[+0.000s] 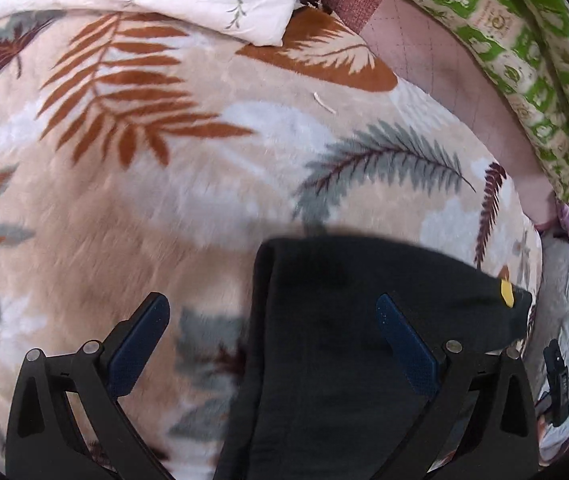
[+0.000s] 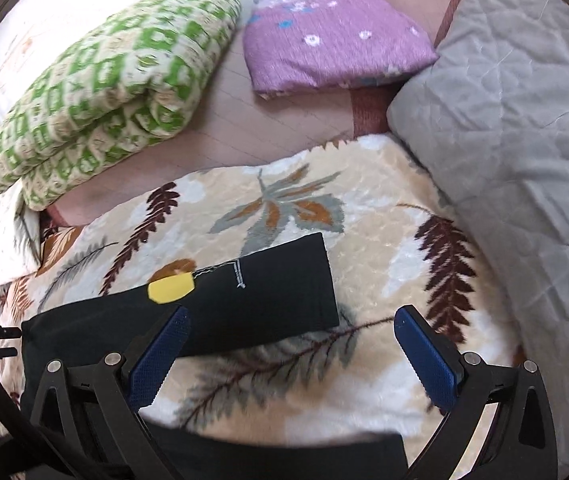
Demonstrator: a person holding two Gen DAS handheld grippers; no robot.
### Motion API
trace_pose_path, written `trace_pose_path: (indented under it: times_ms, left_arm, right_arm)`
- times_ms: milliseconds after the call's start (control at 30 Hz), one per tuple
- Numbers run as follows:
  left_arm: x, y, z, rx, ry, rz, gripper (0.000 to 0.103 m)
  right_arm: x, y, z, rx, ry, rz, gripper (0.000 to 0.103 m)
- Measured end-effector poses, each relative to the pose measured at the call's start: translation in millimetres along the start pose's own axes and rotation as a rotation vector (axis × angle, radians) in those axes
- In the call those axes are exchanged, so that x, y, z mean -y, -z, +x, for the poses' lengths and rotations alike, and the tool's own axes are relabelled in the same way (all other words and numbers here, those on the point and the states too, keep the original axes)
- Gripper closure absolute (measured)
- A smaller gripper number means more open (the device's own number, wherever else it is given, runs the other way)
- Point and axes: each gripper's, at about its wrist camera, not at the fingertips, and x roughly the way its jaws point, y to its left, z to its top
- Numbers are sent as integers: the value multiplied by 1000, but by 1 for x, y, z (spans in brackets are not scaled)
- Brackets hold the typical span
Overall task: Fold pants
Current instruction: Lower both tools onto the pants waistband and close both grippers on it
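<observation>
Left claw (image 1: 272, 312) and right claw (image 2: 292, 326), both wide open and empty, over folded black pants (image 2: 244, 292); only right view shows the yellow patch (image 2: 170, 287) fully, with open leaf-print fleece blanket (image 2: 364, 216) beyond the hem

1. The black pants (image 1: 324, 360) run off the left wrist view at 6 o'clock.
2. In the right wrist view a gripper finger (image 2: 156, 356) hides part of them.
3. The white marking (image 2: 238, 274) is too small to read.

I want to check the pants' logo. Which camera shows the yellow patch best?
The right wrist view: the yellow patch faces the camera on the black pants, with white stitching beside it. The left wrist view shows only a sliver at the pants' edge.
</observation>
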Motion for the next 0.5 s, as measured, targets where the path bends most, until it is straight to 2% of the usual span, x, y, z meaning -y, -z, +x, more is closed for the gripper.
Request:
trace_pose_path:
  times_ms: [133, 200, 267, 400, 500]
  left_arm:
    - [12, -8, 9, -31, 60, 19, 2]
    - [21, -8, 8, -15, 76, 43, 11]
    - [28, -9, 10, -12, 96, 62, 14]
    - [44, -7, 12, 6, 83, 137, 15]
    - [48, -6, 11, 9, 91, 175, 15]
  right_arm:
    - [2, -9, 15, -4, -28, -5, 1]
    - [6, -18, 23, -17, -61, -16, 1]
    - [11, -27, 31, -31, -81, -22, 1]
    - [28, -47, 48, -67, -142, -16, 3]
    - [32, -56, 71, -132, -175, -27, 6]
